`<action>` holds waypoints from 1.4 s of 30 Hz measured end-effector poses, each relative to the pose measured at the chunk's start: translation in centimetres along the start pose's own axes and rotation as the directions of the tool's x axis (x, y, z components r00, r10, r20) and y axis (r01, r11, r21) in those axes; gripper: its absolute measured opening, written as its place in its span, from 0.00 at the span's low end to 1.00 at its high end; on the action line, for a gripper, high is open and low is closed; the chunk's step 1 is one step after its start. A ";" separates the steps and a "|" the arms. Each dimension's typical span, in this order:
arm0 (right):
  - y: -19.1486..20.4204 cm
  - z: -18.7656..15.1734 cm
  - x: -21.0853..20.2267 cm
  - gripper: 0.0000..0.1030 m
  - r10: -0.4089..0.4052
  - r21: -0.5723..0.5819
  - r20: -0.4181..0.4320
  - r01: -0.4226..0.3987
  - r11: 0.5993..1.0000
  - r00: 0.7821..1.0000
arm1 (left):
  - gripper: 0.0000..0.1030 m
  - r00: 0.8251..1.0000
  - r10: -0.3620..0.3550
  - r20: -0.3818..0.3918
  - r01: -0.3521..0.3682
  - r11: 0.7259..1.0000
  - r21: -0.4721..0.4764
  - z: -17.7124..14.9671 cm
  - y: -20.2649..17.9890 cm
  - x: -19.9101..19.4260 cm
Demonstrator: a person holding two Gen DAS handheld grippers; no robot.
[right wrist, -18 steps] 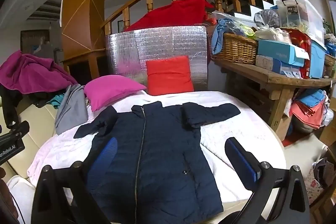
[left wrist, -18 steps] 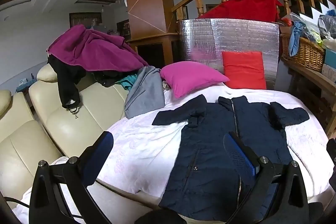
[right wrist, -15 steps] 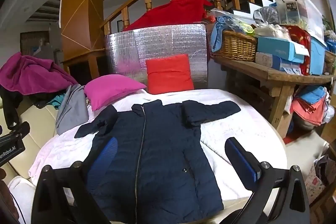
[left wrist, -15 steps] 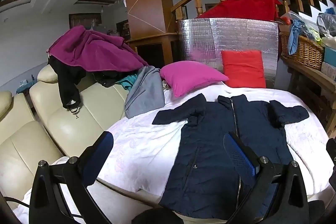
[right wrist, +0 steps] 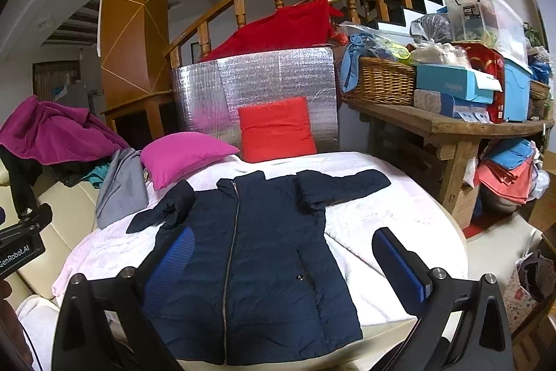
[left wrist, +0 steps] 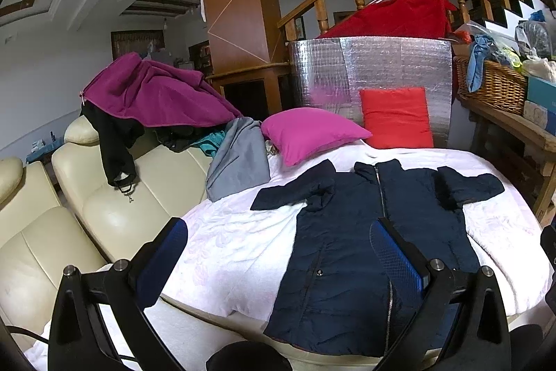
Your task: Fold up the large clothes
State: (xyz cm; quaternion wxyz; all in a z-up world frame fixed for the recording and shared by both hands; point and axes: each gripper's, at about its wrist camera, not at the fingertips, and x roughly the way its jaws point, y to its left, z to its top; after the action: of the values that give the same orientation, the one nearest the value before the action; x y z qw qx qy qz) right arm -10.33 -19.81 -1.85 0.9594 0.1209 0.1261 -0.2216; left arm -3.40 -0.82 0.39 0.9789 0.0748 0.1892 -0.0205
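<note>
A dark navy zip-up jacket [left wrist: 365, 242] lies flat, front up, on a white-covered round table [left wrist: 226, 242], sleeves spread to both sides. It also shows in the right wrist view [right wrist: 257, 252]. My left gripper [left wrist: 278, 256] is open and empty, held above the table's near left edge, short of the jacket's hem. My right gripper [right wrist: 285, 259] is open and empty, held above the jacket's lower half. The left gripper's body [right wrist: 21, 242] shows at the left edge of the right wrist view.
A magenta pillow [left wrist: 309, 134] and a red pillow [left wrist: 396, 117] lie at the table's far side against a silver foil panel [left wrist: 368, 72]. A cream sofa [left wrist: 87, 204] with heaped clothes stands left. A wooden bench [right wrist: 448, 127] with basket and boxes stands right.
Both views have shifted slightly; the jacket sits a touch lower and closer in frame. Both grippers stay open and empty.
</note>
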 end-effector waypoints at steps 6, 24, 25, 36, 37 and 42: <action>-0.2 -0.1 0.0 1.00 -0.001 0.005 0.001 0.001 1.000 1.000 | 1.00 1.000 0.002 0.019 -0.002 1.000 0.000 0.1 0.2 0.2; 0.3 0.4 3.5 1.00 -0.015 -0.009 -0.029 0.015 1.000 0.999 | 1.00 1.000 0.001 -0.023 -0.001 1.000 0.028 0.8 -1.2 3.3; 0.2 0.5 3.8 1.00 -0.015 -0.009 -0.032 0.015 1.000 0.999 | 1.00 1.000 0.005 -0.026 -0.004 0.999 0.034 0.8 -1.3 3.5; -1.2 1.5 8.4 1.00 -0.027 0.034 -0.041 0.028 0.999 0.999 | 1.00 0.997 -0.008 -0.074 0.013 0.997 0.072 1.4 -3.6 7.9; -1.7 1.7 9.0 1.00 -0.028 0.044 -0.042 0.030 0.999 0.999 | 1.00 0.996 -0.017 -0.085 0.023 0.997 0.073 1.4 -4.0 8.8; -6.5 3.1 15.1 1.00 -0.005 0.163 -0.053 0.014 0.987 0.999 | 1.00 0.976 -0.038 -0.212 0.056 0.996 0.076 0.2 -7.8 17.4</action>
State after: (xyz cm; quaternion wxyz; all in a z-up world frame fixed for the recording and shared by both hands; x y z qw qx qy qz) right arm 0.45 -32.37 -4.53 0.9416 0.2041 0.1330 -0.2325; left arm 12.25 -8.80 -7.04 0.9488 0.1117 0.2924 -0.0433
